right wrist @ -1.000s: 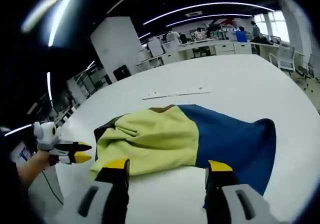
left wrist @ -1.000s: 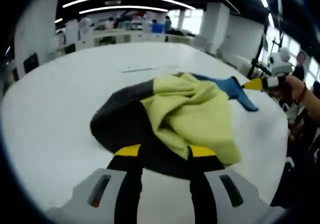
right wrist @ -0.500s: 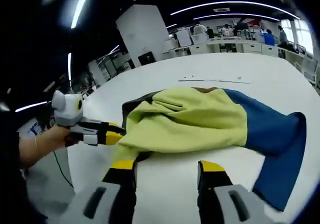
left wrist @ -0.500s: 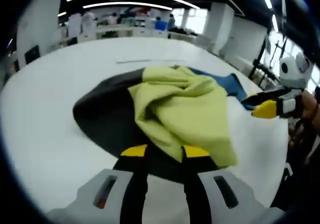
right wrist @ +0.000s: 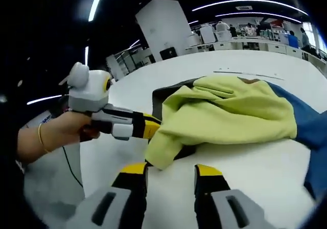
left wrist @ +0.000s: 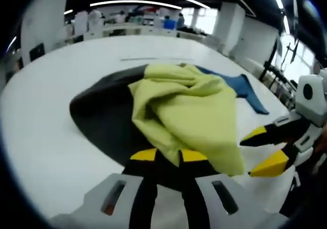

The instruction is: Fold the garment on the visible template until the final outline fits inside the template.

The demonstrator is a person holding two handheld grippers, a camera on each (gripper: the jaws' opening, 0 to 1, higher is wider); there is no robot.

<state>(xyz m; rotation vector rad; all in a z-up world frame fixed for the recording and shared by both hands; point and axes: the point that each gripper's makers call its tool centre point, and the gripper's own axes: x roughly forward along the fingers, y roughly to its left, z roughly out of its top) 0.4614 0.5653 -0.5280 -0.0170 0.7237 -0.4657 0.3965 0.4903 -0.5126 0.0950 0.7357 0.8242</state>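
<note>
- Garment (left wrist: pixel 184 111): three-colour piece (yellow-green, black, blue) lying bunched on the white worktop (left wrist: pixel 46 137), mid-surface, nearer the person's edge. Yellow panel is flopped over the black part; blue part trails off to the far right (right wrist: pixel 311 132).
- Left tool (left wrist: pixel 166 155): jaws narrow, tips sitting right at the near black/yellow hem. Can't tell if cloth is actually pinched between them or only just in front.
- Right tool (right wrist: pixel 171 168): jaws apart with a clear gap, nothing held, just short of the yellow corner (right wrist: pixel 158 160) hanging toward it. In the left gripper view it comes in from the right (left wrist: pixel 265 150), yellow tips spread.
- Progress, my read: early to middle. Cloth is heaped and wrinkled, no clean folded outline yet. A thin line on the worktop behind the garment (left wrist: pixel 153 59) may be a template edge; too faint to confirm, so fit can't be judged.
- Left to do: flatten, square the folds, bring the blue tail in.
- Room: plenty of bare worktop beyond and to the left. Near edge is close to both tools; the yellow corner sits near it, so pulls should go inward.
</note>
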